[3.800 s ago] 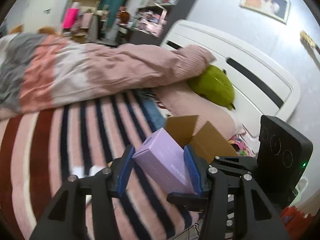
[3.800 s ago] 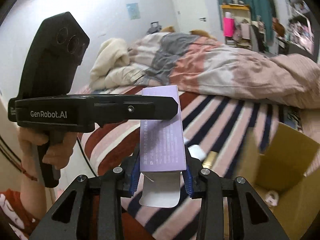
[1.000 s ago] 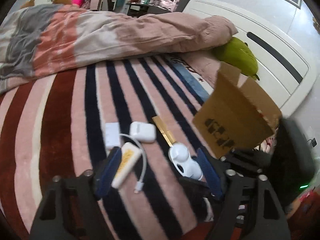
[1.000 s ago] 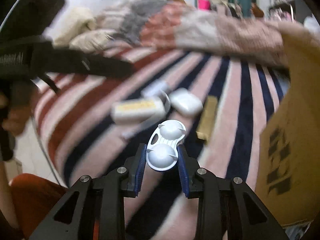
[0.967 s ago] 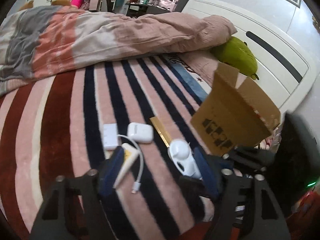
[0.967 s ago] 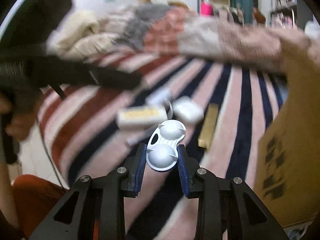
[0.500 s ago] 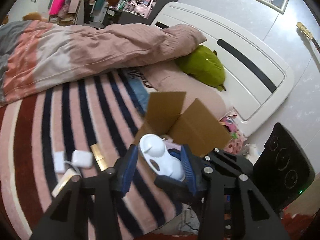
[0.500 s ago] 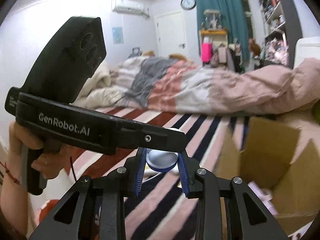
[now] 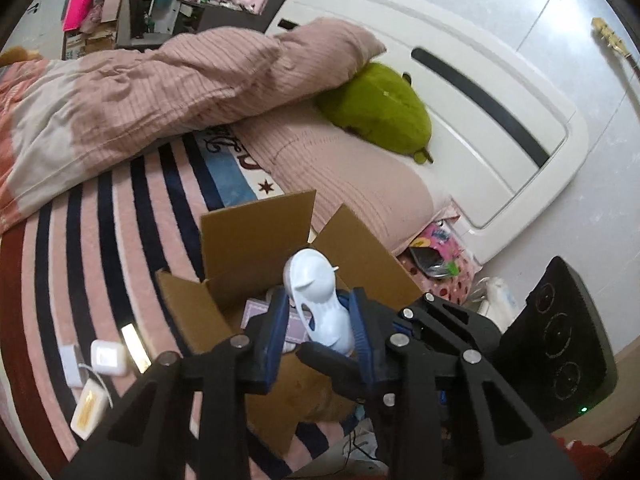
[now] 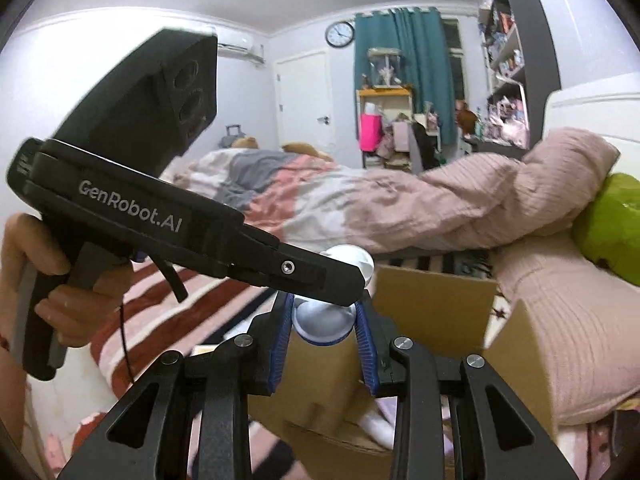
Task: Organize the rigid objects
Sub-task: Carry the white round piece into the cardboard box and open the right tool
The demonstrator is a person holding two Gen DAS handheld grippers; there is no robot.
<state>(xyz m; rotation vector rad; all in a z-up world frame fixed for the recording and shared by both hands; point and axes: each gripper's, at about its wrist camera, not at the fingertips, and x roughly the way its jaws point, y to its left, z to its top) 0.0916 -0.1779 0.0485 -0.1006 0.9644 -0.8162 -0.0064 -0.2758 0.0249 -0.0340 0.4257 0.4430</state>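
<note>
Both grippers hold one white plastic gadget point(image 9: 318, 304) above an open cardboard box point(image 9: 256, 240) on the striped bed. My left gripper point(image 9: 318, 326) has its blue pads on the gadget's sides. My right gripper point(image 10: 324, 322) is shut on its round end point(image 10: 324, 324), and the left gripper crosses just above it. A purple box point(image 9: 260, 314) lies inside the cardboard box. On the blanket to the left lie a white earbud case point(image 9: 107, 358), a gold bar point(image 9: 135, 342), a white charger point(image 9: 68, 364) and a cream power bank point(image 9: 90, 414).
A pink duvet point(image 9: 160, 80) is bunched across the far side of the bed. A green plush toy point(image 9: 380, 108) rests on the pink pillow point(image 9: 352, 184) by the white headboard point(image 9: 480, 92). Shelves and a teal curtain point(image 10: 404, 48) stand beyond.
Both grippers have lifted the white gadget from the blanket and carried it over the open cardboard box. The left gripper, open a second ago, now closes on it.
</note>
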